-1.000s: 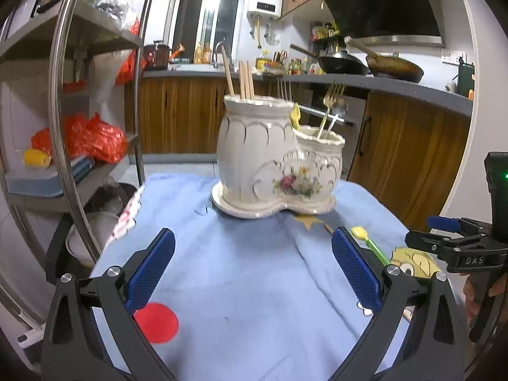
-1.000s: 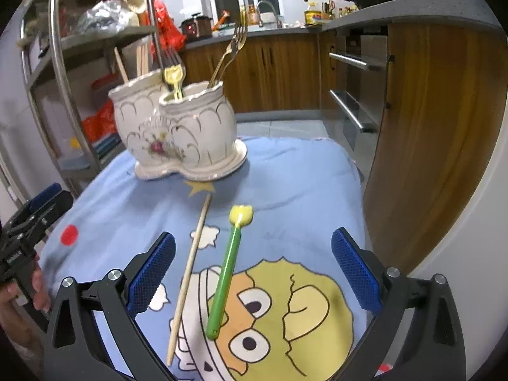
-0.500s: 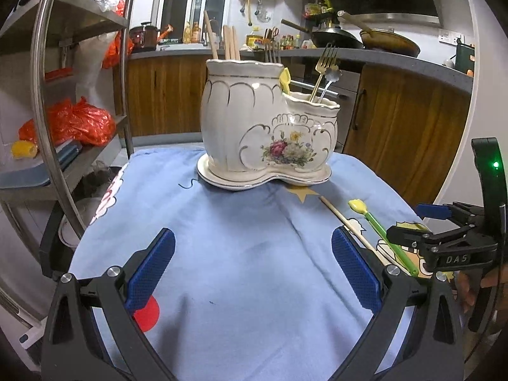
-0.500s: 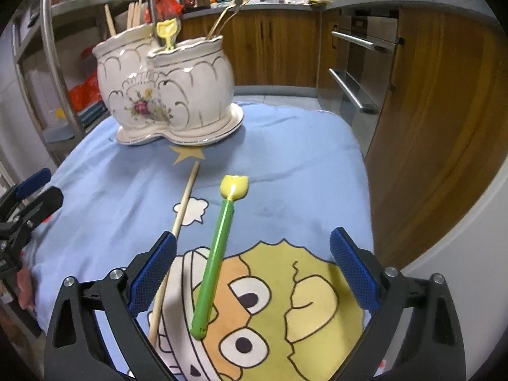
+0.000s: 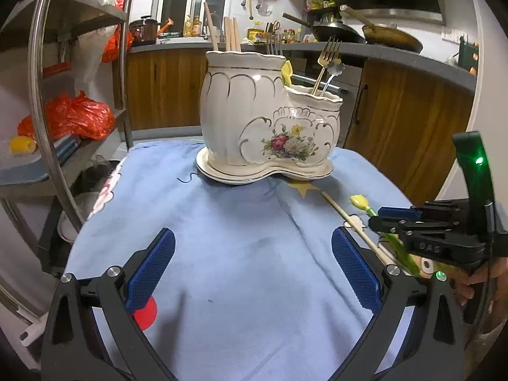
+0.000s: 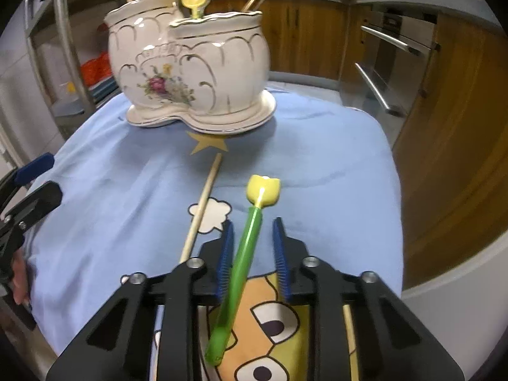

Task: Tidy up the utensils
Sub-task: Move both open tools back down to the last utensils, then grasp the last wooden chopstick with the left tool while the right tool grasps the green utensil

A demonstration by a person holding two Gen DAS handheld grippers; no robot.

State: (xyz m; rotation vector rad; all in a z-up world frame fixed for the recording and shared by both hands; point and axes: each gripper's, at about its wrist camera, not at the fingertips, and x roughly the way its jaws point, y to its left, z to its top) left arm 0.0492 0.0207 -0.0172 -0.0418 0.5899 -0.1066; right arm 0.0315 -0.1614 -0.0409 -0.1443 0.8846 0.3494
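Note:
A green utensil with a yellow tulip head (image 6: 246, 244) lies on the blue cloth; it also shows in the left wrist view (image 5: 365, 206). A wooden chopstick (image 6: 203, 203) lies just left of it. My right gripper (image 6: 252, 231) is low over the cloth, its blue pads either side of the green handle with small gaps, not clamped. The white ceramic two-part holder (image 5: 270, 127) stands at the far side with chopsticks, forks and a yellow-headed utensil in it. My left gripper (image 5: 252, 263) is open and empty above the cloth, facing the holder.
A metal shelf rack (image 5: 63, 95) with red bags stands left of the table. Wooden cabinets (image 6: 460, 127) and an oven stand at the right. The blue cloth (image 5: 238, 238) covers the table, whose right edge is close to the utensils.
My right gripper dropped down and forward over the green utensil and its jaws narrowed around the handle. My left gripper shifted slightly; the holder now looks nearer.

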